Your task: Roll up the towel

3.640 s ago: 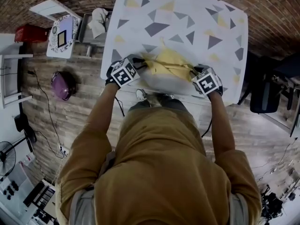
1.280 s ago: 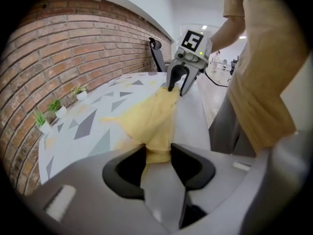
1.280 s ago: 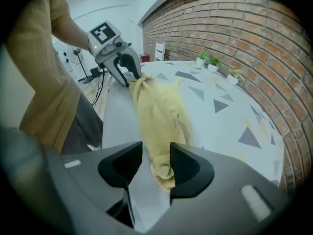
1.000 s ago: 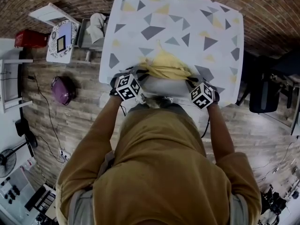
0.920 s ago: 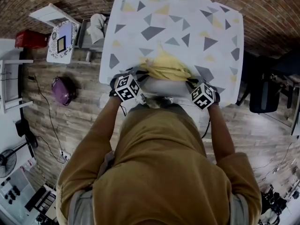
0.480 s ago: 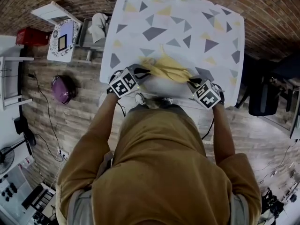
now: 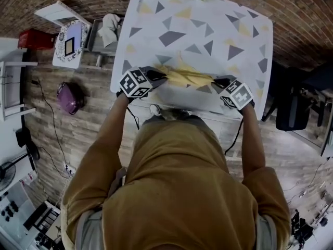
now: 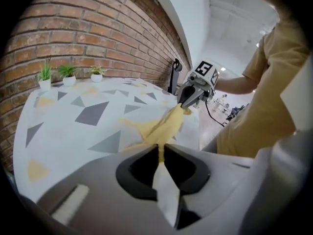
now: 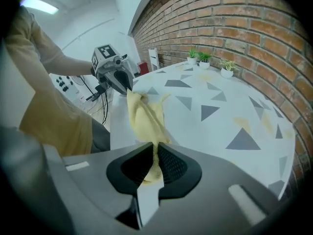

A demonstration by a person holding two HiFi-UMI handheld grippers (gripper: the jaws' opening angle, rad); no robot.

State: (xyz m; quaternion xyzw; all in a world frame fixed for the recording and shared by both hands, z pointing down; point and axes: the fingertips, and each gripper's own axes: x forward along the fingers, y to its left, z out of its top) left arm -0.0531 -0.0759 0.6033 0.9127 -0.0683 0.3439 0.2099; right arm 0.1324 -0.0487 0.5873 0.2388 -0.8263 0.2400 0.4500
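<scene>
Over the table (image 7: 200,15), towel (image 7: 187,77) stretched between left hand-held gripper (image 7: 162,77) and right hand-held gripper (image 7: 217,80), both clamped on it

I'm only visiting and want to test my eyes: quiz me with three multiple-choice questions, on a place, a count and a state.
1. Where do the potted plants stand? A floor; B table's far edge, by the brick wall; C chair.
2. How many plants? A two; B three; C five.
3. The yellow towel is: A lying untouched; B on a chair; C pinched by left gripper and right gripper.
Answers: B, they line the wall; B, three pots show; C, both jaws clamp it.
</scene>
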